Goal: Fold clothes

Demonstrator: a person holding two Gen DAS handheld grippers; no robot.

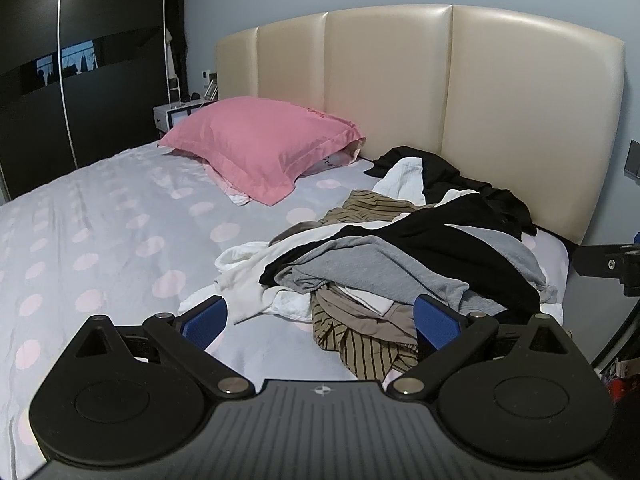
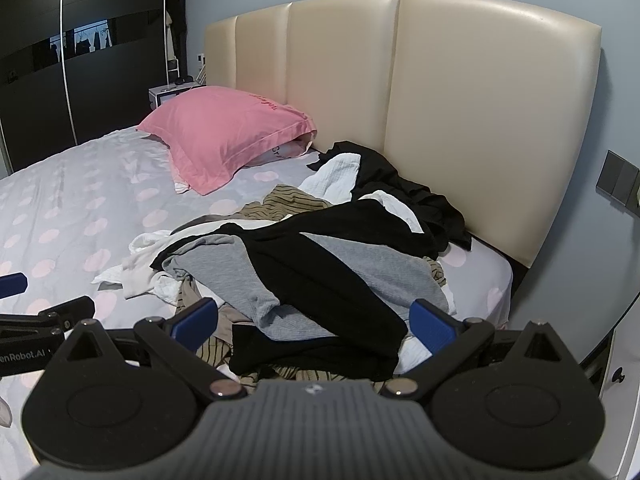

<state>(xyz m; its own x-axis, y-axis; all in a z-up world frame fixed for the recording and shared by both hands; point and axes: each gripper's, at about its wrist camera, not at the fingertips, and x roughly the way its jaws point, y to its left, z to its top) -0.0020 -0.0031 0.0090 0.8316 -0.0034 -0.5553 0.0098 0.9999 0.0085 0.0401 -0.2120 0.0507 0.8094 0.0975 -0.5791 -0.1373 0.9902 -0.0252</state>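
Grey sheet with pale pink dots covers the bed (image 1: pixel 100 216), which runs ahead and to the left of both sets of jaws. Cream padded headboard (image 1: pixel 400 92) stands at the far end, beyond the fingertips. Dark wardrobe (image 1: pixel 80 80) sits far left. Pink pillow (image 1: pixel 260 144) lies ahead-left of the jaws, against the headboard.

Pile of clothes (image 1: pixel 384 256), unfolded, heaped directly ahead of both grippers: black garment (image 2: pixel 320 272) draped across the top, grey garment (image 2: pixel 372 276) under it, white pieces at the left edge, olive striped garment (image 1: pixel 360 344) lowest, spilling between the left gripper's fingers.

Left gripper (image 1: pixel 320 320): jaws spread wide, nothing pinched, blue pads either side of the striped cloth. Right gripper (image 2: pixel 314 320): jaws spread wide, empty, the pile's near edge between the pads.
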